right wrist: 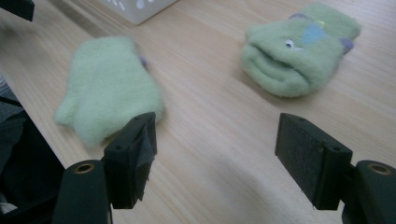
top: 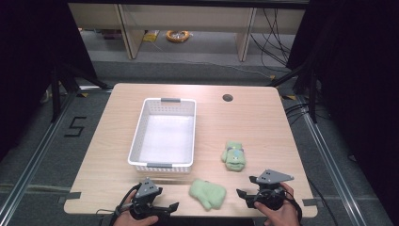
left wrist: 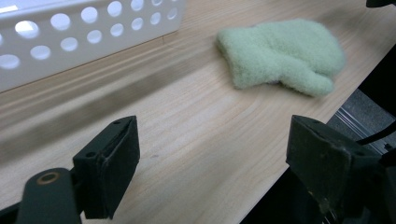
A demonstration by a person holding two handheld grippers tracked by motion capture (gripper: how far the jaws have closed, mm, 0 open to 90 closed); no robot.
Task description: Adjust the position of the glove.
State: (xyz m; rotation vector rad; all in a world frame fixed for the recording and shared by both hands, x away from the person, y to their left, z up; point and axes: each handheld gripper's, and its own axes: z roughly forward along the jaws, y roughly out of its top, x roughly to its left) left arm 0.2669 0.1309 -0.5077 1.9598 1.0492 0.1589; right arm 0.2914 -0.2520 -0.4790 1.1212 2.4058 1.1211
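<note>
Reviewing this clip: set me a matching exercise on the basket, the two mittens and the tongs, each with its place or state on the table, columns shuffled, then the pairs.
Things
1. white basket
2. plain green mitten
3. green mitten with a face
4. left tongs

Places or states
A. open, nothing between the jaws
B. at the table's near edge, between the two tongs
C. empty, left of the table's middle
D. right of the basket, farther from the person than the other mitten

Pairs: 1-C, 2-B, 3-D, 4-A
</note>
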